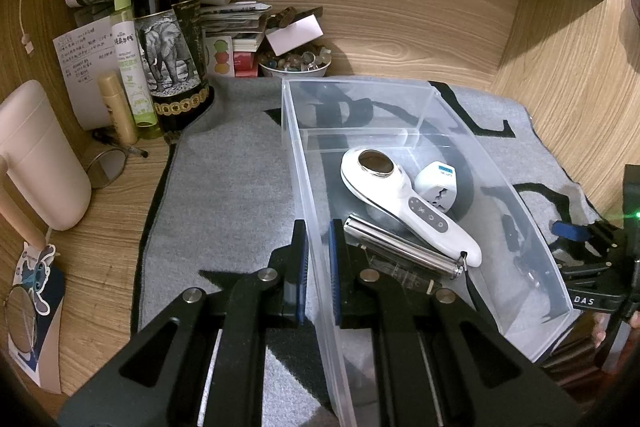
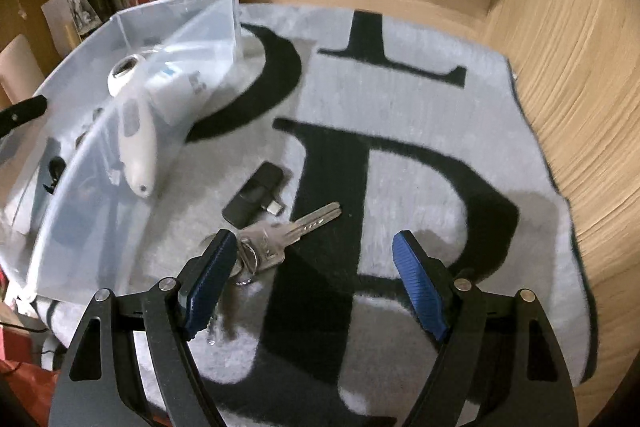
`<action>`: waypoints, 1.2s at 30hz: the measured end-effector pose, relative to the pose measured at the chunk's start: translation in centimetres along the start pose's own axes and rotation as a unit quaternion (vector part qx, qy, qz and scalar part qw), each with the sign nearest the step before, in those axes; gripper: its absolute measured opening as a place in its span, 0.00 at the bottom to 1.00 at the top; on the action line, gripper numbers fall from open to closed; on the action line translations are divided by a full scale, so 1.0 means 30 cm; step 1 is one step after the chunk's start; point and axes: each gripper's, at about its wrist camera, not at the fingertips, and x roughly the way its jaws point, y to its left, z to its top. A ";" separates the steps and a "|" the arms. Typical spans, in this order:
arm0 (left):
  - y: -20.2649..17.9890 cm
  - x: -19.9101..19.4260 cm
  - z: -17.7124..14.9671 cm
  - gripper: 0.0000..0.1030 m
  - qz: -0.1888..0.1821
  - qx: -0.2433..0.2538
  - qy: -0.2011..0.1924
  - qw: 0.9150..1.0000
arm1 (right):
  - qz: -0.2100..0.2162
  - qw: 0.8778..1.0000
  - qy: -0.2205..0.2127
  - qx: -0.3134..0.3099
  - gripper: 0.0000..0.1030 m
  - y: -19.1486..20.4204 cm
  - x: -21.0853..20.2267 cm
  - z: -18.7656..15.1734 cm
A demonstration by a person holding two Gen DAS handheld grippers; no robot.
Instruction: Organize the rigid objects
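Observation:
A clear plastic bin [image 1: 360, 83] stands on the grey lettered mat [image 1: 224, 195]. Inside it lie a white handheld device [image 1: 400, 203], a white plug adapter [image 1: 438, 187] and a silver cylinder [image 1: 400, 247]. My left gripper [image 1: 319, 267] is shut on the bin's near-left wall, one blue pad on each side. In the right wrist view, a bunch of keys [image 2: 296, 227] and a black USB stick [image 2: 254, 195] lie on the mat [image 2: 400, 87], just right of the bin [image 2: 80, 167]. My right gripper [image 2: 316, 247] hangs open low over the mat, its left fingertip beside the key ring, nothing between the pads.
At the back left of the wooden desk stand a wine bottle [image 1: 168, 27], a green spray bottle [image 1: 128, 59], a beige jug [image 1: 40, 155] and a bowl of pebbles [image 1: 294, 65]. Glasses [image 1: 108, 167] lie beside the mat. Wooden walls close in behind and to the right.

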 end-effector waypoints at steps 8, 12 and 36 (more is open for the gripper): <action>-0.001 -0.002 -0.002 0.08 0.001 0.000 0.000 1.000 | 0.019 1.000 -0.008 0.013 0.74 -0.034 0.027 0.018; -0.001 -0.002 -0.003 0.08 0.001 0.001 0.000 1.000 | 0.034 0.999 -0.010 0.029 0.73 -0.055 0.042 0.027; 0.004 -0.005 -0.005 0.08 0.002 0.001 0.000 1.000 | 0.020 0.995 -0.101 0.012 0.57 -0.018 -0.116 0.113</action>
